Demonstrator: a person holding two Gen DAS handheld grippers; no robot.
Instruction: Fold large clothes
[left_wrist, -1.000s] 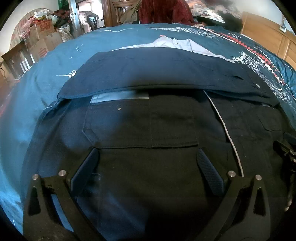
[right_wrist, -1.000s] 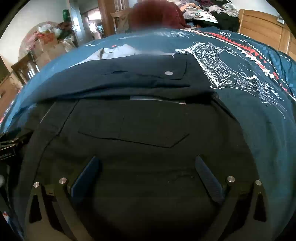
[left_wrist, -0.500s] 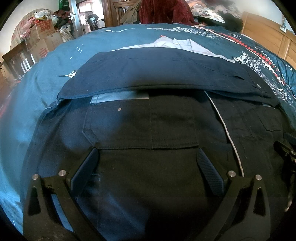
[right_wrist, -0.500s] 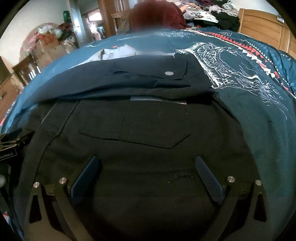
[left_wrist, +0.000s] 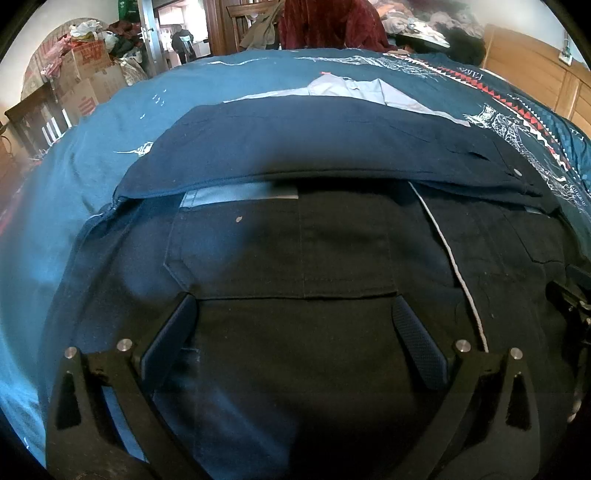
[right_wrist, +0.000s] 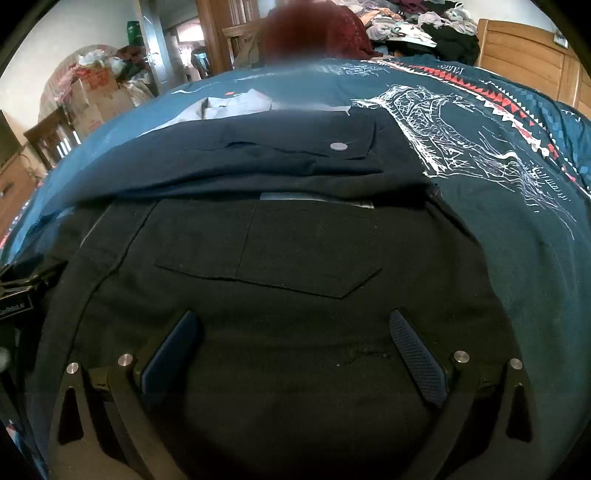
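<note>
I judge I am between folds on the large dark navy work jacket (left_wrist: 295, 258): its far part is already turned back toward me in a thick fold (left_wrist: 314, 147), with the grey collar (left_wrist: 354, 88) poking out beyond it, and the near panel with its flapped chest pockets lies flat and waits to be taken. My left claw (left_wrist: 295, 317) hovers low over the near left half of the jacket, its two blue-padded fingers (left_wrist: 417, 343) spread wide apart and gripping nothing; the pocket flap (left_wrist: 280, 254) sits just ahead of the tips. My right claw (right_wrist: 291, 332) hangs over the near right half in the same way, spread wide and empty, with the other pocket flap (right_wrist: 269, 254) just ahead. The jacket lies across the near side of the bed, on a teal bedspread (right_wrist: 517, 221) printed with a white pattern. Next I reckon both claws must drop to the near hem, which is hidden beneath them, pinch it and carry it toward the far fold.
</note>
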